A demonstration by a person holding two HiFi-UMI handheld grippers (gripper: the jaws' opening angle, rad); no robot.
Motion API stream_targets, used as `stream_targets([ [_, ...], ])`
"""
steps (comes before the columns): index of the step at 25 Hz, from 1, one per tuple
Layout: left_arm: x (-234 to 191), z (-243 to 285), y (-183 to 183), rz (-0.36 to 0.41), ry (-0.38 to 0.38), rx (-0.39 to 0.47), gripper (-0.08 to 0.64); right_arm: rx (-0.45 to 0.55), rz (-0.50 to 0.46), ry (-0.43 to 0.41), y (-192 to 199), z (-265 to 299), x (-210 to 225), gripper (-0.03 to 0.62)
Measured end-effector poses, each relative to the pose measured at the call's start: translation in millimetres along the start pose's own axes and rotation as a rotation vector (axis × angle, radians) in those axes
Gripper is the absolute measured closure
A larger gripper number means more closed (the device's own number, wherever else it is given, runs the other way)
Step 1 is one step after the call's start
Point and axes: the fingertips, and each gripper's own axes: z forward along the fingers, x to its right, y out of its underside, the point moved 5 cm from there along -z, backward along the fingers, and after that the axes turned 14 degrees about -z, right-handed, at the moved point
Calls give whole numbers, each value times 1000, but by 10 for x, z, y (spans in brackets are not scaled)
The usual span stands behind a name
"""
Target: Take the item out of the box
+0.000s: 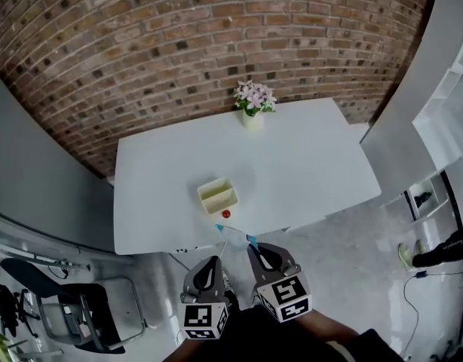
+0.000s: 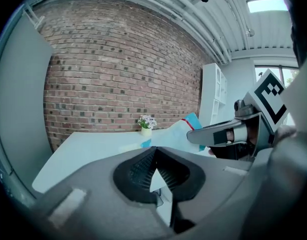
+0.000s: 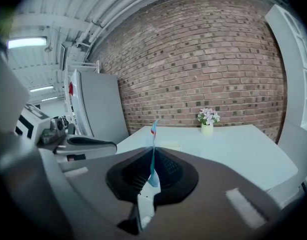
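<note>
A pale blue and white packet (image 1: 233, 237) with a red stripe hangs between my two grippers, just off the white table's (image 1: 314, 164) front edge. My left gripper (image 1: 219, 256) is shut on its left end, where a white corner (image 2: 156, 176) shows between the jaws. My right gripper (image 1: 253, 245) is shut on the other end, and the packet's thin edge (image 3: 153, 136) rises from its jaws. A small yellowish open box (image 1: 218, 195) stands on the table beyond the packet. A tiny red item (image 1: 226, 214) lies beside the box.
A vase of pink flowers (image 1: 254, 100) stands at the table's far edge by the brick wall. A black chair (image 1: 73, 308) is at the lower left. White shelving (image 1: 443, 119) stands at the right, and a person's foot (image 1: 409, 256) is on the floor there.
</note>
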Motion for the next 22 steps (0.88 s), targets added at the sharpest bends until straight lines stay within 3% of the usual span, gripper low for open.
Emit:
stream_targets([
  [8,29,-182,192,-11,-56,15,555,-15,-25,-57,218,-129,-206,591],
  [22,43,-213,265,-22,-82,22,555,-4,-64,-68,290,-167,-216,591],
])
